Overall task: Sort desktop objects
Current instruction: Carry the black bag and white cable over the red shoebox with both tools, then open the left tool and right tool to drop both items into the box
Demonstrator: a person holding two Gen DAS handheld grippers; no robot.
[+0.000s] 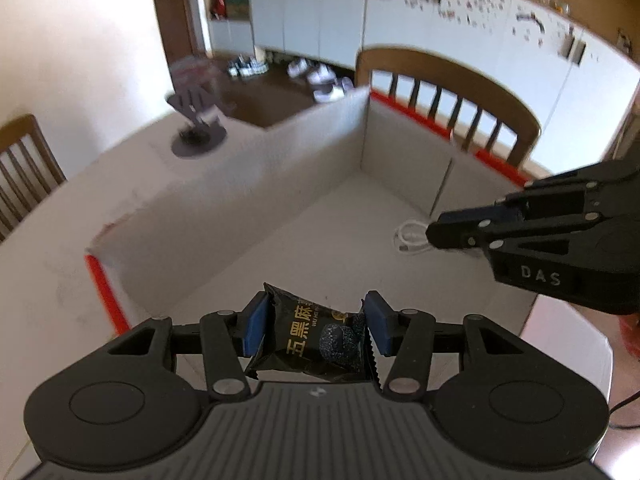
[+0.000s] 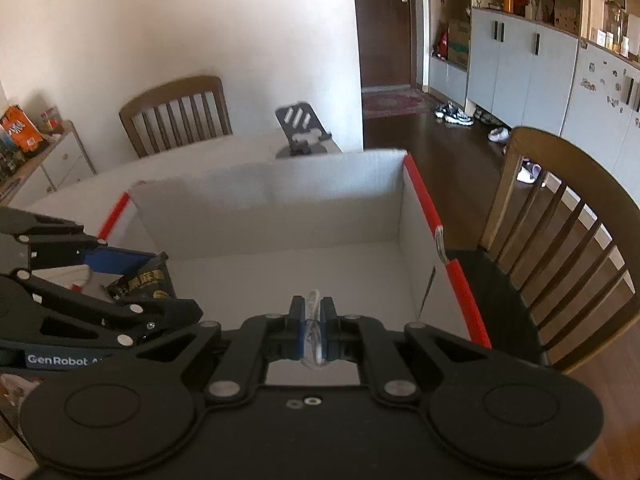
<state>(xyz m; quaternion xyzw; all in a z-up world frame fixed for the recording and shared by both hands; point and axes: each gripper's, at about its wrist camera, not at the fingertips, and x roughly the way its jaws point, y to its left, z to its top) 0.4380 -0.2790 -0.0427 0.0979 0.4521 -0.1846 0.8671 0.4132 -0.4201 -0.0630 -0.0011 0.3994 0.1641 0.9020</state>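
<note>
Holding two items above an open white cardboard box [image 2: 280,200] with red-taped edges, standing on a pale table [image 1: 48,264].

Item 1: black snack packet [image 1: 316,340], gold lettering, pinched between the blue pads of the left gripper [image 1: 316,326]; it hangs over the near part of the box, just inside the rim.

Item 2: coiled white cable [image 2: 314,328], clamped narrowly by the right gripper [image 2: 314,330]. In the left wrist view the coil shows at that gripper's tips, low over the box floor near the far right wall; whether it touches the floor cannot be told.

Box floor: otherwise bare where visible.

Also present: grey phone stand [image 2: 300,128] on the table behind the box; wooden chairs [image 2: 568,240] around.

Step, as judged: depositing, both items carried over the container and neither let go. The next move calls for parting each pair of fingers so the items drop inside, then lifting clear of the walls.
</note>
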